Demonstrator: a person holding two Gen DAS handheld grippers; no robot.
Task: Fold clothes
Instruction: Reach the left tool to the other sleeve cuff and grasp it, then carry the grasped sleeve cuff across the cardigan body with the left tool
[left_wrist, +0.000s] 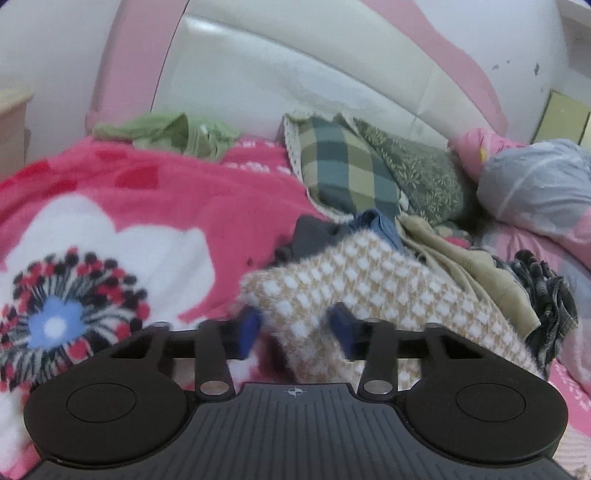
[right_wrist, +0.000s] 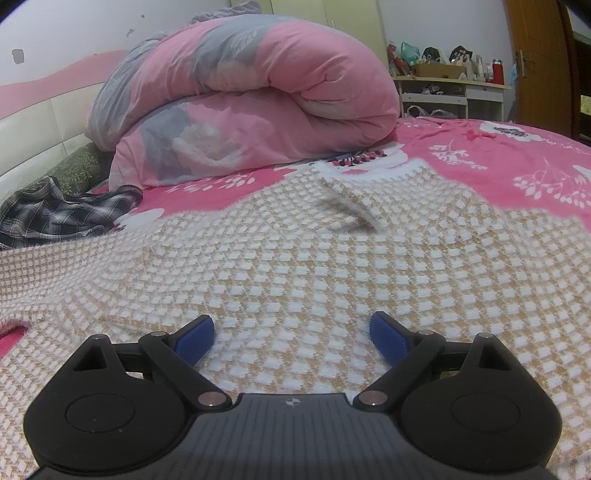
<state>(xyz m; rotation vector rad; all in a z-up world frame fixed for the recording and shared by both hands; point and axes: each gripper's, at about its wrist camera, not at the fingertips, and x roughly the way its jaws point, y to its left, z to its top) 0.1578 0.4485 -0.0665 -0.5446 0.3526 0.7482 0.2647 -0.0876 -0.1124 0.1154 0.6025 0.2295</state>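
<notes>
Left gripper (left_wrist: 295, 328) fingers pinch sweater (left_wrist: 369, 291) edge; right gripper (right_wrist: 291, 332) released.
Folding barely begun; clothes pile (left_wrist: 461, 266) untouched on bed (left_wrist: 147, 192).

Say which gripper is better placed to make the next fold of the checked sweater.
Left, probably. The left gripper already has an edge of the tan-and-white checked sweater between its jaws. The right gripper hovers open over the flat middle, gripping nothing.

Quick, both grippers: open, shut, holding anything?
Left gripper: closed on an edge of the tan-and-white knit sweater.
Right gripper: open, holding nothing, above the same sweater.
</notes>
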